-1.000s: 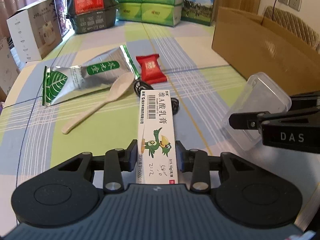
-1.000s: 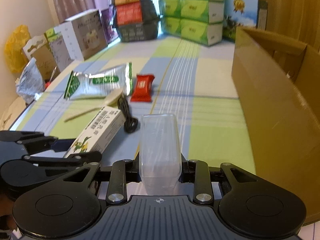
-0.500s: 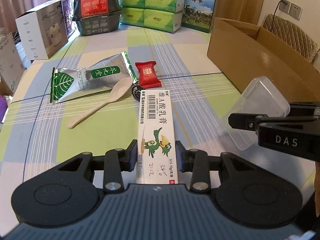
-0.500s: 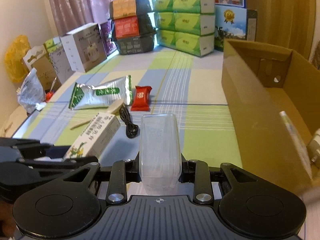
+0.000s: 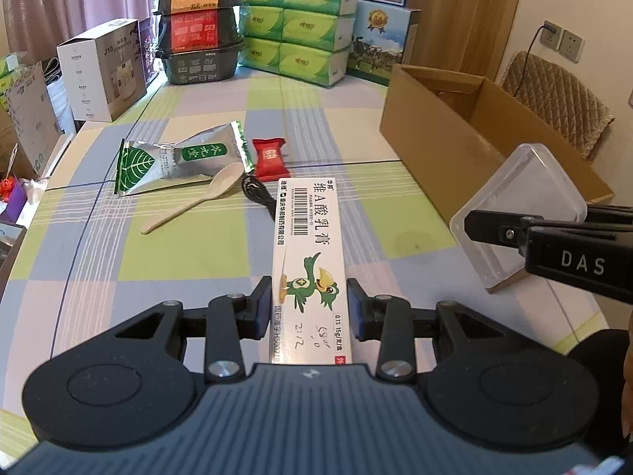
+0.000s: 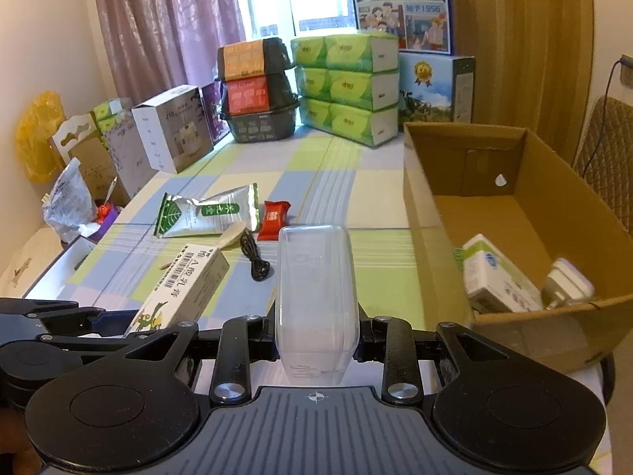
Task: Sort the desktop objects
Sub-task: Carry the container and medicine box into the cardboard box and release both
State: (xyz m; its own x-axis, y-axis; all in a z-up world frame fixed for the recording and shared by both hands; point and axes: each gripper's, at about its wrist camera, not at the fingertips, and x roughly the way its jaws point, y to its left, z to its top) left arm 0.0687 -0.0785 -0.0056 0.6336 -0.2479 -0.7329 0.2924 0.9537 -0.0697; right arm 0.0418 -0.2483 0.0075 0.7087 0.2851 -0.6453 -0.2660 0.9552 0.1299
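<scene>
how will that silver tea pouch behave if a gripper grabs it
The silver tea pouch looks creased and part-flattened, so it will probably flop and crumple rather than stay stiff. Its foil is shiny, so it may slip. It likely weighs little for its size.

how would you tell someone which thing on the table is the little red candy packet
Start at the checked green-and-blue tablecloth and find the large silver tea pouch with a green leaf left of the open brown cardboard box. Just right of that pouch lies the small red candy packet, the only red thing among the loose items.
</scene>
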